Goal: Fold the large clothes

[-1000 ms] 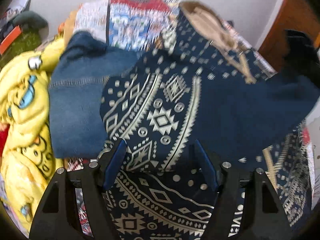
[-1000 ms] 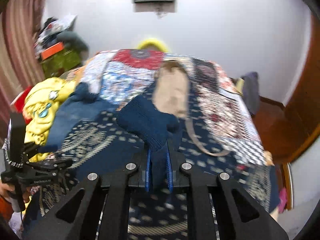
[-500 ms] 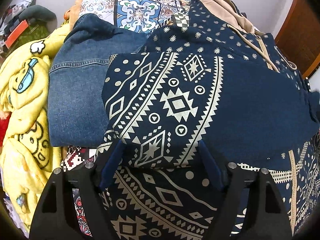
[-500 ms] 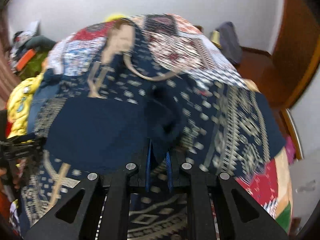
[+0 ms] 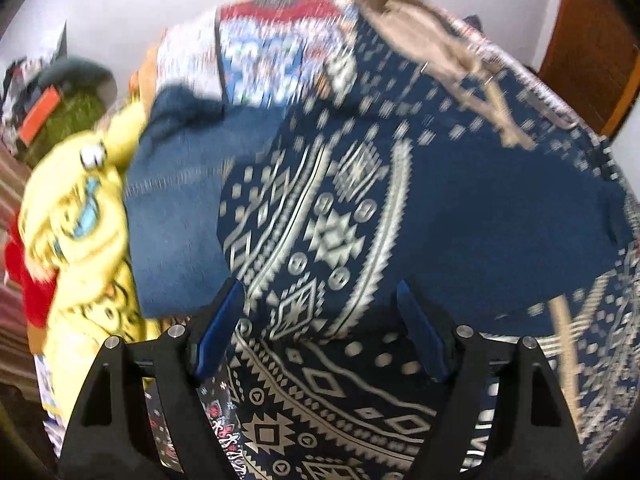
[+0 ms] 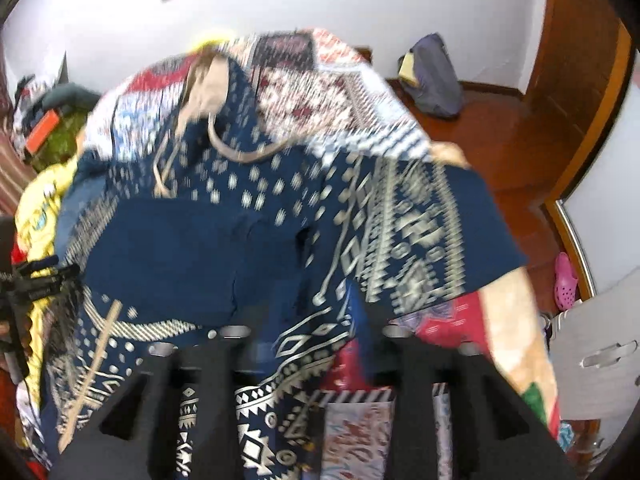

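Mostly blurred: both views smeared by motion.
Hoodie (image 5: 460, 216): flat on quilt (image 6: 320, 92), hood toward 12 o'clock.
Left gripper (image 5: 320, 312): jaws apart, empty.
Right gripper (image 6: 296, 320): jaws just opening, clamping nothing.

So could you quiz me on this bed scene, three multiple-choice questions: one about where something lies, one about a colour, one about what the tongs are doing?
1. Where do the folded blue jeans lie?
A. Between the yellow cartoon blanket and the navy patterned hoodie
B. On the wooden floor
C. On top of the hoodie

2. What colour is the hoodie's hood lining?
A. Red
B. Beige
C. Green

3. How does the right gripper stand?
A. Clamped on a sleeve
B. Jaws apart, pinching nothing
C. Out of sight

Answers:
1 A: the left wrist view shows the jeans beside the hoodie's edge, with the blanket on their other side.
2 B: the tan lining shows at the hoodie's far end.
3 B: its jaws have just been opening, and the navy fabric lies loose beyond them.
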### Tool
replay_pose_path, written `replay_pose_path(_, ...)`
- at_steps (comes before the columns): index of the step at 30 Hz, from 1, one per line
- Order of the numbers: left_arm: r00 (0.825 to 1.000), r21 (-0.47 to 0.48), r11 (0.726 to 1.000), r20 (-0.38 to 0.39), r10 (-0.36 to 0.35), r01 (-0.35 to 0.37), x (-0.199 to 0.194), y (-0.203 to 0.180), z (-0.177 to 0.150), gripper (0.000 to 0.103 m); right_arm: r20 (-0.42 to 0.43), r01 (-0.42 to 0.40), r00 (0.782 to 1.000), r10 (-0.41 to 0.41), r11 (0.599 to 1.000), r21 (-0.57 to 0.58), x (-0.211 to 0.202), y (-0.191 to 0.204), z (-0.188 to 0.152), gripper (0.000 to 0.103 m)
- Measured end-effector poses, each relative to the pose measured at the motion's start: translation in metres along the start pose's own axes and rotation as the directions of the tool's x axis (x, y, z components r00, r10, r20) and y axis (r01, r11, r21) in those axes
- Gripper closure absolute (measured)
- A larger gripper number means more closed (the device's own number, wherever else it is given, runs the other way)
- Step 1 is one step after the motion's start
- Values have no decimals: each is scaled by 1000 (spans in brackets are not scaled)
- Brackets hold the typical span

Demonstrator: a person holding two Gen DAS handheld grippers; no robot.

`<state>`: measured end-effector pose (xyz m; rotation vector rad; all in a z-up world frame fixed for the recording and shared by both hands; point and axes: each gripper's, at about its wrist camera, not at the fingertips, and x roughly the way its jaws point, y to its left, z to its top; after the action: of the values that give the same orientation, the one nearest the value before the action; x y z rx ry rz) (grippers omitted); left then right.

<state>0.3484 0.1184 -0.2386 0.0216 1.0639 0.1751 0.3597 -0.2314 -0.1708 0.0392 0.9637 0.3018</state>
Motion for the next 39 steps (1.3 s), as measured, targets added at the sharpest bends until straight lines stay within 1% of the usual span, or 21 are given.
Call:
replay_pose_path(1,1000,6,1000,27,-9,8,-11,-4,6,25,33,1,999,-2,1000,15,-9,-6,3,41)
replay_pose_path(2,999,12,1000,49,-19,18,-20,-8,11,25,64,2,998,-4,1000,28,-20,-13,6,40)
replay_pose_path(6,988,48,996,136,-78,72,-56,-29,35,24,112,16,993,-25,997,80,-41,-35,14,33)
replay_pose_path(8,979,70,993,177,-103,92,-69,-43,46,22,125,12,992,-27,993,114,-46,-50,14,29)
replay_pose_path(9,973,81,991,197,-117,103,-75,-51,50,19,125,18,992,-34,991,131,-44,-56,13,28)
replay_pose_path(12,960,98,985,227,-161,142,-81,-71,57,15,97,35,994,-52,985,169,-33,-73,10,28)
replay_pose_path(16,956,115,974,200,-215,195,-69,-94,58,15,22,29,999,-35,970,240,1,-100,1,28)
replay_pose_path(19,963,136,969,147,-225,205,-47,-110,53,15,-68,42,997,-23,953,301,37,-119,-7,28)
replay_pose_path(21,968,142,969,120,-221,204,-35,-115,47,15,-137,67,990,-22,941,331,63,-129,-11,28)
replay_pose_path(22,970,146,968,107,-220,203,-29,-118,44,15,-152,62,988,-11,940,335,68,-131,-13,28)
replay_pose_path(23,971,150,968,98,-219,203,-24,-118,40,15,-155,41,988,14,938,343,75,-133,-14,28)
replay_pose_path(24,973,153,968,90,-215,199,-21,-119,37,15,-136,11,990,42,931,365,80,-135,-13,28)
replay_pose_path(26,977,157,970,79,-198,184,-14,-117,31,15,-114,-5,992,53,923,385,85,-139,-8,26)
replay_pose_path(28,984,154,976,62,-166,154,-7,-115,28,15,-104,4,994,39,925,380,94,-140,-2,23)
replay_pose_path(30,988,141,980,42,-150,143,-3,-110,27,15,-96,20,995,22,910,415,104,-145,5,23)
replay_pose_path(32,989,125,983,45,-144,137,-4,-103,25,15,-86,40,996,-1,894,446,108,-146,11,24)
replay_pose_path(33,989,120,984,52,-140,133,-6,-100,23,15,-83,52,996,-16,892,450,107,-146,13,30)
replay_pose_path(35,990,113,986,64,-128,121,-12,-95,20,15,-78,80,996,-51,891,446,106,-144,18,47)
replay_pose_path(37,991,112,988,76,-112,104,-18,-90,17,15,-81,101,994,-73,895,435,101,-141,22,84)
replay_pose_path(38,991,111,989,81,-105,96,-21,-88,16,15,-78,102,994,-75,896,431,98,-139,25,93)
replay_pose_path(39,991,109,990,87,-98,88,-24,-85,15,15,-70,102,994,-79,900,423,92,-135,27,96)
